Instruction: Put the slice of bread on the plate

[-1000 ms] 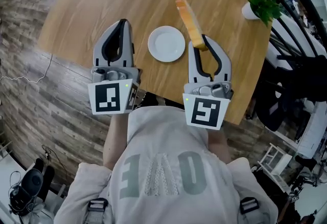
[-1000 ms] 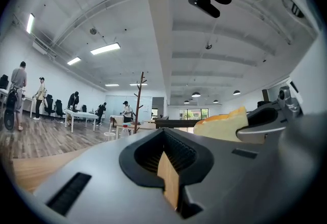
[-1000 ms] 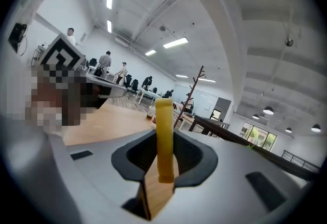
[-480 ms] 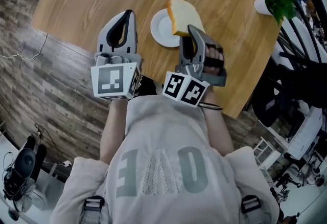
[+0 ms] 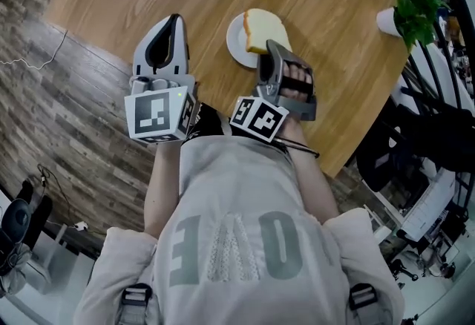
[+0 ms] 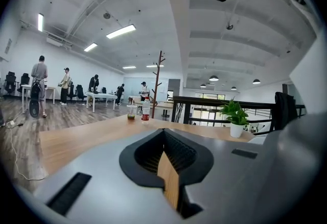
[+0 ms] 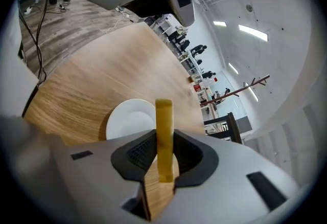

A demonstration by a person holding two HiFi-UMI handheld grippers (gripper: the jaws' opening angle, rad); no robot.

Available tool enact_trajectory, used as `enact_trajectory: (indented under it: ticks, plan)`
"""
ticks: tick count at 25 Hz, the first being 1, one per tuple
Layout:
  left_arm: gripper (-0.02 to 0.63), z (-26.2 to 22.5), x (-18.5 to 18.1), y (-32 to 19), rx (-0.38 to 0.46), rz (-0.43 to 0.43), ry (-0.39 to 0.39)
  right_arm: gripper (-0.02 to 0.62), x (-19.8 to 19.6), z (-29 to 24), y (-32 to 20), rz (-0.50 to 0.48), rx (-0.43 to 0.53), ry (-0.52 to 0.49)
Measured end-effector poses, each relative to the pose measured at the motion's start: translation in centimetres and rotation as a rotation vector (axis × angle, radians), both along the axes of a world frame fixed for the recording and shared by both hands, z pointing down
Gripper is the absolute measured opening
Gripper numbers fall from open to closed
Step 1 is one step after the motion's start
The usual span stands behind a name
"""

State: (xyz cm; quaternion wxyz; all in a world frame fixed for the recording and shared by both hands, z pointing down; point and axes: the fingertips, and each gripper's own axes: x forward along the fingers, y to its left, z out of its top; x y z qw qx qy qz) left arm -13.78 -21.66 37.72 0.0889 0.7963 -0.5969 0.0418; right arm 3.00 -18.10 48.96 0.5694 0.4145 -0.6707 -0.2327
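Observation:
A pale slice of bread (image 5: pixel 261 27) with a tan crust hangs over the right half of the small white plate (image 5: pixel 237 47), and my right gripper (image 5: pixel 272 46) is shut on its near edge. In the right gripper view the bread (image 7: pixel 164 131) shows edge-on between the pads, with the plate (image 7: pixel 126 121) just beyond on the wooden table (image 7: pixel 92 80). Whether the slice touches the plate I cannot tell. My left gripper (image 5: pixel 175 19) hovers left of the plate, shut and holding nothing; in its own view the jaws (image 6: pixel 166 159) leave only a thin sliver of table visible.
A potted plant (image 5: pixel 414 6) in a white pot stands at the table's far right corner. A bottle (image 6: pixel 146 109) and a cup (image 6: pixel 132 111) stand at the table's far end. Black chairs and a railing lie to the right; a cable (image 5: pixel 44 56) runs along the plank floor.
My right gripper has rolled and sunk, bringing the bread from beyond the plate, crust edge up, to broadside over it. The left gripper has come down a little beside the plate.

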Motion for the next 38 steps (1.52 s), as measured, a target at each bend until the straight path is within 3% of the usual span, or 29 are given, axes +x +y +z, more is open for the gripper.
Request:
enact_trajectory:
  ticks: [11,13,16,21,25,30,34,38]
  plan:
    - [0.008,0.0,0.0,0.8,0.006,0.011,0.006,0.1,-1.4,2.7,1.8,-0.069,-0.072,0.046]
    - [0.008,0.0,0.1,1.0,0.007,0.017,0.005,0.127,-1.6,3.4,2.3,-0.058,-0.132,0.006]
    - [0.008,-0.1,-0.1,1.1,0.009,0.021,0.005,0.216,-1.7,4.8,3.3,-0.028,-0.241,-0.037]
    - [0.008,-0.1,-0.6,1.0,0.009,0.015,0.006,0.236,-1.1,5.4,4.1,0.004,-0.302,-0.058]
    - [0.008,-0.1,-1.3,1.0,0.01,-0.001,0.01,0.259,-1.1,5.4,4.9,0.048,-0.387,-0.156]
    - [0.008,-0.4,-1.3,1.1,0.017,0.0,0.01,0.261,-1.5,2.7,4.4,0.08,-0.389,-0.296]
    - [0.008,-1.4,-0.9,0.7,0.037,0.017,0.009,0.261,-1.7,-2.2,1.8,0.141,-0.31,-0.488]
    - [0.008,-3.5,0.3,0.3,0.078,0.044,0.011,0.259,-0.5,-9.1,-1.7,0.193,-0.167,-0.708]
